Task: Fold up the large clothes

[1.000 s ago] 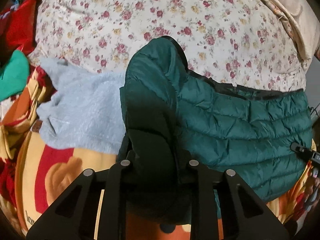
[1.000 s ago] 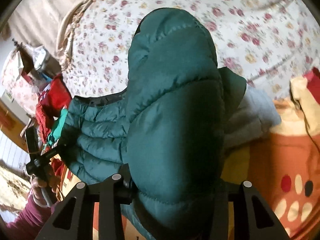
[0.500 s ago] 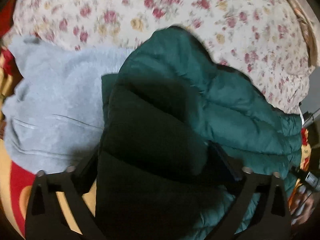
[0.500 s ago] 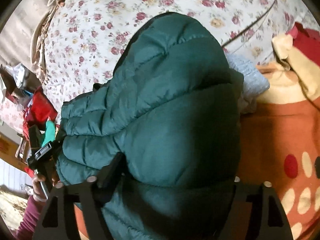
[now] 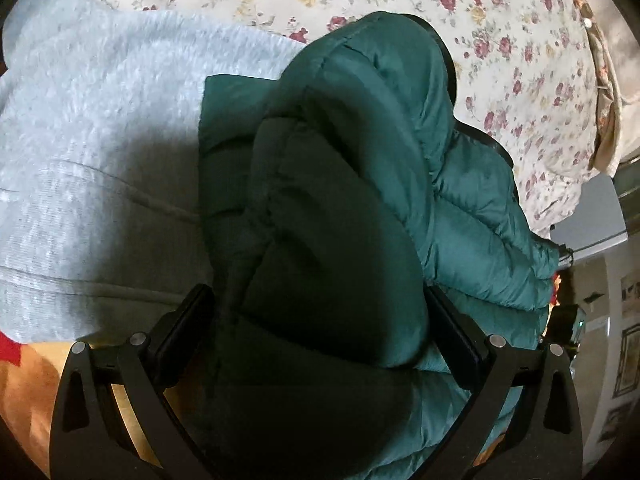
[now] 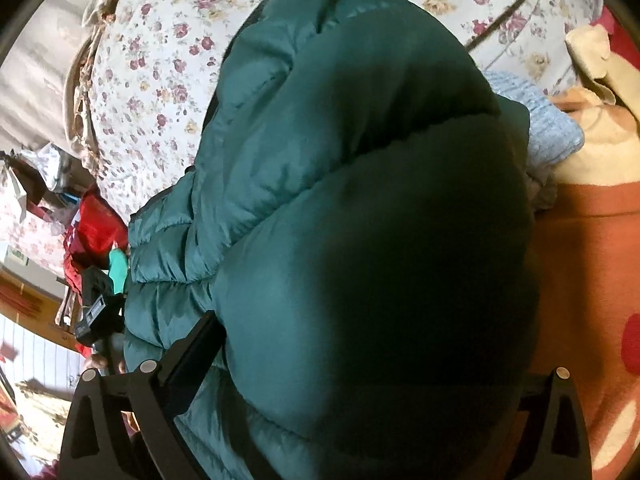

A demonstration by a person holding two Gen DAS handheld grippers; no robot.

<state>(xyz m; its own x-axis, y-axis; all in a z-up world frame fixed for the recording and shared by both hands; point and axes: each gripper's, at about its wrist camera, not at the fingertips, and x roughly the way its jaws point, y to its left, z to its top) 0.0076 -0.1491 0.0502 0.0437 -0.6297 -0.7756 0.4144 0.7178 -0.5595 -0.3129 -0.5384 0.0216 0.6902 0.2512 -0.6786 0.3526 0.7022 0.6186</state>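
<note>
A dark green quilted puffer jacket (image 5: 360, 184) lies bunched on the bed, partly over a light grey fleece garment (image 5: 100, 140). My left gripper (image 5: 316, 320) has its jaws spread wide, with a thick fold of the jacket bulging between the fingers (image 5: 188, 320). In the right wrist view the same jacket (image 6: 340, 160) fills the middle. My right gripper (image 6: 360, 360) also stands wide apart around a puffy fold; only its left finger (image 6: 196, 348) shows, the right one is hidden by fabric.
A floral bedsheet (image 5: 520, 60) lies beyond the jacket. An orange and red blanket (image 6: 592, 280) lies at the right. The grey garment's edge (image 6: 548, 136) peeks out behind the jacket. Red and teal clothes (image 6: 100, 232) sit off the bed's left side.
Both grippers have moved forward and down onto the jacket, and their jaws have opened from a pinch on the fabric to a wide spread. The jacket fold now lies over the grey garment.
</note>
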